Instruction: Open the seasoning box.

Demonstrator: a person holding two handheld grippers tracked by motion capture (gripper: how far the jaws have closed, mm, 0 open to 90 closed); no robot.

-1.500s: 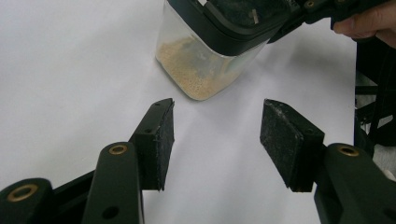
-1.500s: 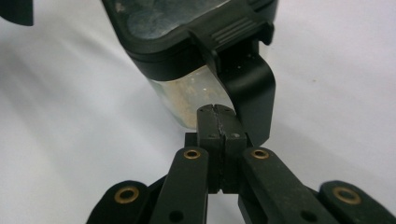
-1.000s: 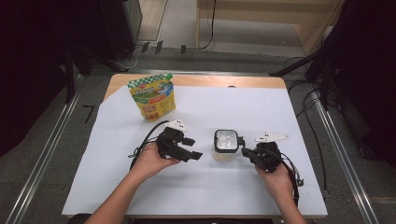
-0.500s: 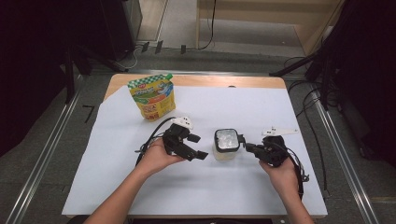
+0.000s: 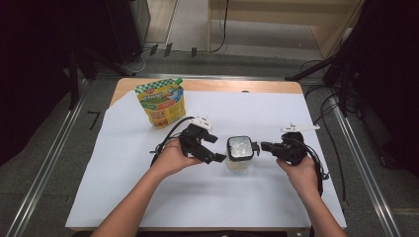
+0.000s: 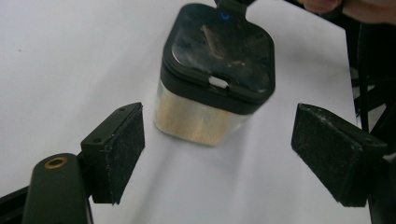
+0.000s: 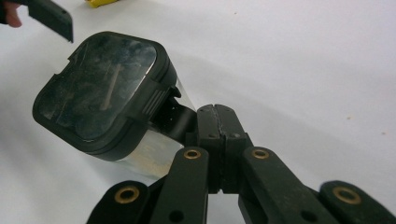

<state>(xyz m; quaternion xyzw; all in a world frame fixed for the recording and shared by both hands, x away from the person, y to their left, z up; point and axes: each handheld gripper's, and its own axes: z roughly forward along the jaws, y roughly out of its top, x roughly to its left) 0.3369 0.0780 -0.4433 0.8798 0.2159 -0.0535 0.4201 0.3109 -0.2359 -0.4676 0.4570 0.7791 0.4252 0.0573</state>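
Since the earlier frame: left gripper [image 5: 216, 148] jaws have just been opening and now stand released, wide apart, nothing pressed between them; the hand has drawn slightly back from the jar [image 5: 239, 153].

Right gripper [image 7: 215, 116]: jaws clenched together, tips touching the lid latch [image 7: 159, 100]; whether the tab is pinched cannot be told.

Jar: at mid-table between both grippers, upright in the high view. Clear squarish body, rounded corners, pale granular fill; black glossy lid [image 6: 217, 49], scuffed.

Pads [image 6: 123, 140]: black, coarse, dusty.

Handling note: probably lid opening. Steady the body squarely with the left pads before the right levers the latch; smooth walls may slip.

Pouch [image 5: 161, 102]: yellow-green, upright, well apart.

Table [image 5: 123, 163]: white matte sheet.
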